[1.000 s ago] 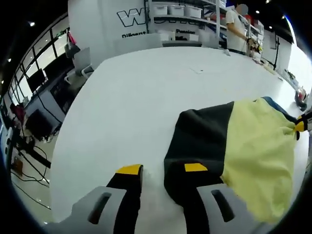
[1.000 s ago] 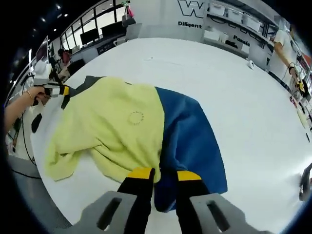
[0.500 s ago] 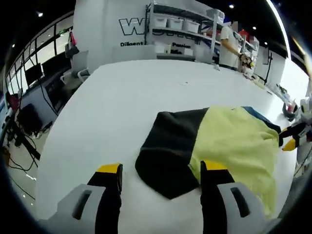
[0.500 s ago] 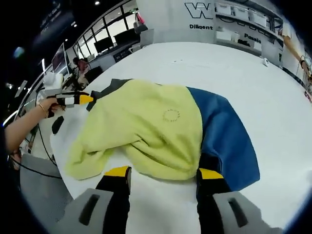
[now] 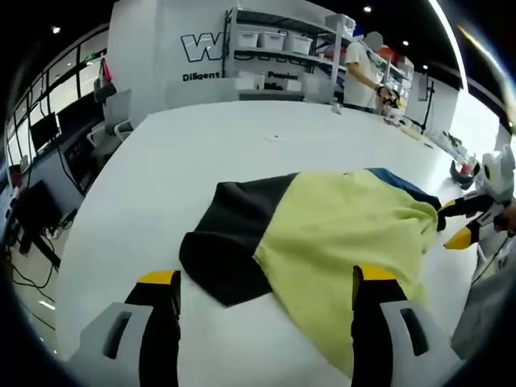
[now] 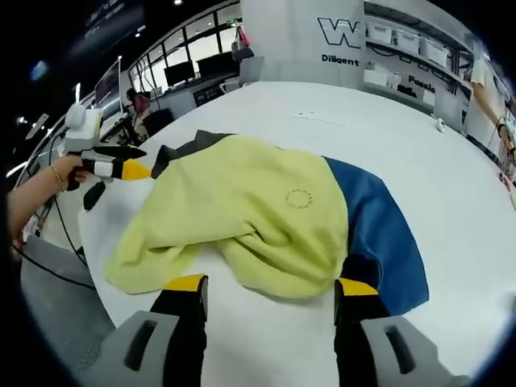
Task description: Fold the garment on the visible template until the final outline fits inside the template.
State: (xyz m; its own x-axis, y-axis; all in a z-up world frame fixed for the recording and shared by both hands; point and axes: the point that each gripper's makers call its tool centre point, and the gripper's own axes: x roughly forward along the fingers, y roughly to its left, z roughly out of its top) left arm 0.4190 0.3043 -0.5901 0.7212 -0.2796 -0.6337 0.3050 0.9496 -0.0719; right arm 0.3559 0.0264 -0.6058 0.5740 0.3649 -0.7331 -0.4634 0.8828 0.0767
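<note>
My left gripper (image 5: 266, 278) and right gripper (image 6: 272, 285) both have their jaws spread wide, gripping nothing. The garment (image 6: 266, 214) lies rumpled on the white table (image 6: 339, 121), just ahead of them.

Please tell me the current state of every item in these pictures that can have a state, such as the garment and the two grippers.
garment: lying loose on the white table, partly folded and bunched, yellow part over black and blue parts, held by no gripper.
left gripper: open, jaws wide apart above the garment's black end.
right gripper: open, jaws wide apart at the yellow edge.
</note>
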